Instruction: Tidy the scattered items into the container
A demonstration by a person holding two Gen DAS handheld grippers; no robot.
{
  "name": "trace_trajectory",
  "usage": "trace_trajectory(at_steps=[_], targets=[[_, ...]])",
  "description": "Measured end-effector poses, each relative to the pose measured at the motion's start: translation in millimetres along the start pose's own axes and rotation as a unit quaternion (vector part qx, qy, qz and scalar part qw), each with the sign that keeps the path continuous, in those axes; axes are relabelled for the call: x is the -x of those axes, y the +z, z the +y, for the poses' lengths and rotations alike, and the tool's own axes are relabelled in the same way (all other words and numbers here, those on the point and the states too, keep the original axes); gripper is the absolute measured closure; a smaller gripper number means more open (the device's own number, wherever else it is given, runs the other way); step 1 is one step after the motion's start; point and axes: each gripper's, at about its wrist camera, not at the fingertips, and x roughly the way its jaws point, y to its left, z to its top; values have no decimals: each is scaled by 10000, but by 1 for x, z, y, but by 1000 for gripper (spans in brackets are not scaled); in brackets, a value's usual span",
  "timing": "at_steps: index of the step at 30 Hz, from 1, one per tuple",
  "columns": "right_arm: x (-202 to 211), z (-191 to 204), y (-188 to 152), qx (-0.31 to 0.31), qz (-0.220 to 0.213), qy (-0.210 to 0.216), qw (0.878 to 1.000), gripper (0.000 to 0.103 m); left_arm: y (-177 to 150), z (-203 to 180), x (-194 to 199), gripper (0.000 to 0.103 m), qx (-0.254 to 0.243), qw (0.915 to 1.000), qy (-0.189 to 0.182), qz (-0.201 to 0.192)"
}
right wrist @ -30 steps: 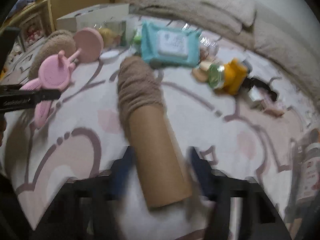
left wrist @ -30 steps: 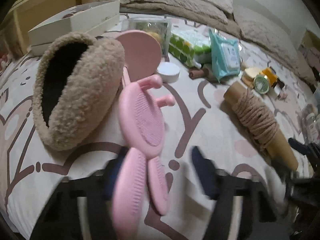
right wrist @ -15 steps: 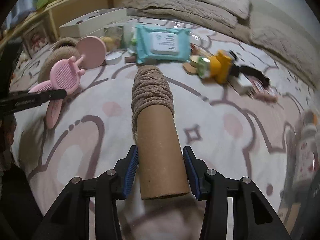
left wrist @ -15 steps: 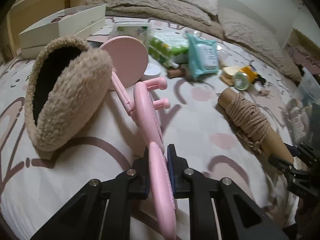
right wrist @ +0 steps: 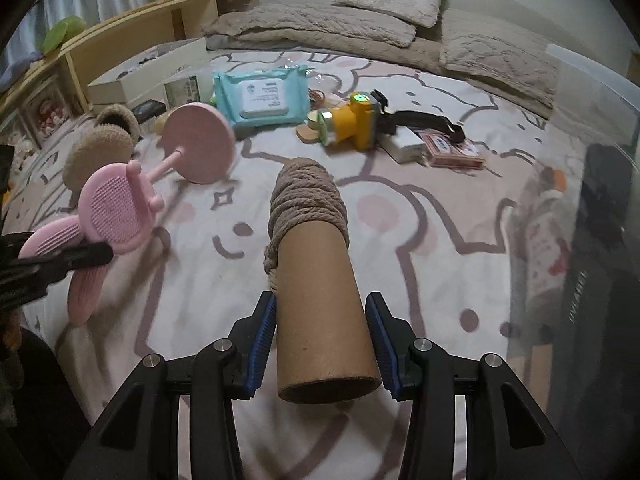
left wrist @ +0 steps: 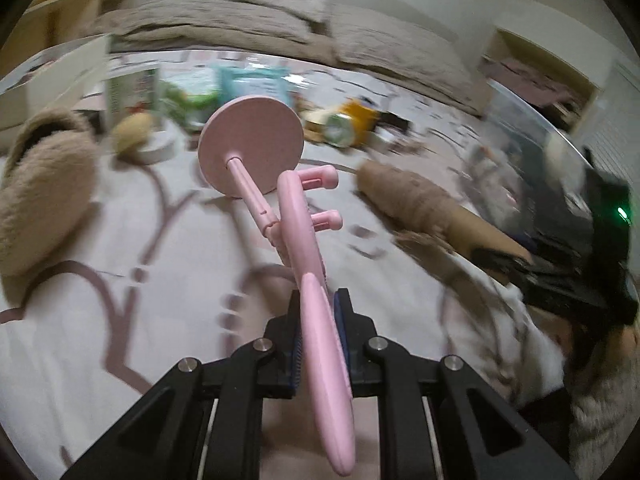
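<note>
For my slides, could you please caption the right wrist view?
Right tongs grip a twine-wrapped cardboard tube above the bedspread.

pink stand [left wrist: 308, 240]: smooth plastic; tube [right wrist: 324, 320]: matt cardboard; twine [right wrist: 308, 196]: rough

You will find no text that reads letter for letter. The teal wipes pack [right wrist: 262, 94] carries a white label with printed lines too small to make out. The white-and-green box [right wrist: 182, 90] bears illegible print. The dark object [right wrist: 596, 264] behind the clear container wall shows vertical pale lettering, unreadable.
</note>
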Motion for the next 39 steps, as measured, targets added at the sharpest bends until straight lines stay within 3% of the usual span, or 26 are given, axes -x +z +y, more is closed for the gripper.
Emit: trace_trajectory(at_steps=[5, 9, 10, 12, 13, 14, 16, 19, 24, 28, 30, 35, 39], targets=[[4, -13, -5, -160, 6, -31, 9999, 56, -9, -21, 3, 88, -381, 9991, -190, 66], [-4, -16, -6, -193, 175, -268, 9993, 55, -6, -14, 6, 88, -355, 9991, 212, -67], [-6, -16, -6, -169, 204, -345, 9991, 52, -5, -12, 5, 87, -332, 9988, 349, -95], [-8, -16, -6, -134, 243, -427, 9987, 34, -3, -2, 5, 82, -157, 9985, 510, -101], [-9, -16, -7, -103, 239, -479, 9985, 25, -3, 4, 3, 74, -70, 9983, 579, -73], [-8, -15, -7, -71, 211, -513, 9984, 24, -2, 9, 2, 65, 33, 9976, 684, -47], [-7, -15, -6, -70, 169, -506, 9985, 24, -1, 19, 0, 57, 195, 9957, 902, -21], [-6, -17, -5, -112, 121, -502, 9986, 24, 0, 31, -1, 54, 327, 9918, 1236, -48], [-6, -18, -4, -153, 115, -479, 9987, 24, 2, 41, 4, 47, 483, 9893, 1366, -160], [-6, -17, -5, -142, 139, -452, 9988, 24, 5, 42, 11, 44, 448, 9853, 1622, -310], [-6, -17, -5, -135, 141, -444, 9988, 24, 6, 44, 13, 36, 434, 9835, 1722, -338], [-6, -16, -5, -107, 145, -426, 9989, 24, 9, 41, 0, 34, 172, 9833, 1805, -142], [-6, -15, -5, -101, 165, -415, 9989, 24, 7, 38, -13, 27, -117, 9734, 2290, -2]])
